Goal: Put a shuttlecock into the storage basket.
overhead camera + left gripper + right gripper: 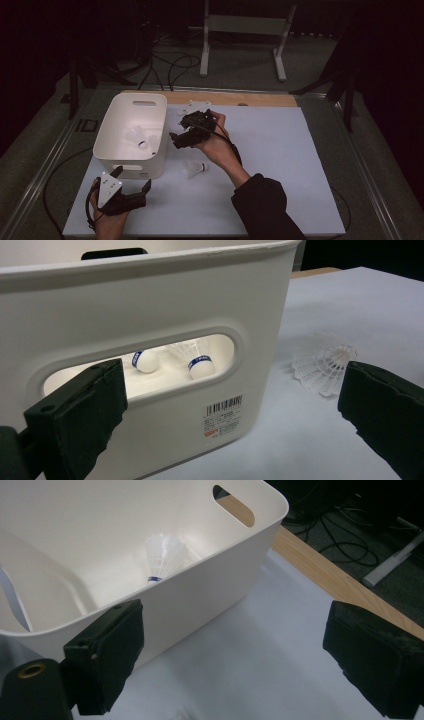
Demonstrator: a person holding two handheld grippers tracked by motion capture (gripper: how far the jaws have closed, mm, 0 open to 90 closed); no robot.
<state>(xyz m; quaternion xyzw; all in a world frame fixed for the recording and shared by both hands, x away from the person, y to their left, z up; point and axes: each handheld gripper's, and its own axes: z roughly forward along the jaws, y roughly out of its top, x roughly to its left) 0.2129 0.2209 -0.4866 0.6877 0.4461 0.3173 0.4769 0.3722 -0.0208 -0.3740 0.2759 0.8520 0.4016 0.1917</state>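
A white bin [112, 131] stands on the left of the white table sheet, with shuttlecocks [136, 135] inside. Through its handle slot [227, 347] I see two blue-banded corks [201, 366]. Another shuttlecock [194, 170] lies on the sheet just right of the bin, and its skirt [322, 365] sits ahead of my left gripper. My left gripper [132, 178] is open and empty, close in front of the bin's near wall. My right gripper [176, 129] hovers open and empty beside the bin's right wall [215, 587]. One shuttlecock [161, 557] stands inside.
A wooden strip [240, 98] runs along the table's far edge, with a small white part [196, 106] beside it. Behind the table are cables [170, 65] and a white stand [245, 30] on the floor. Bare sheet [290, 165] stretches to the right.
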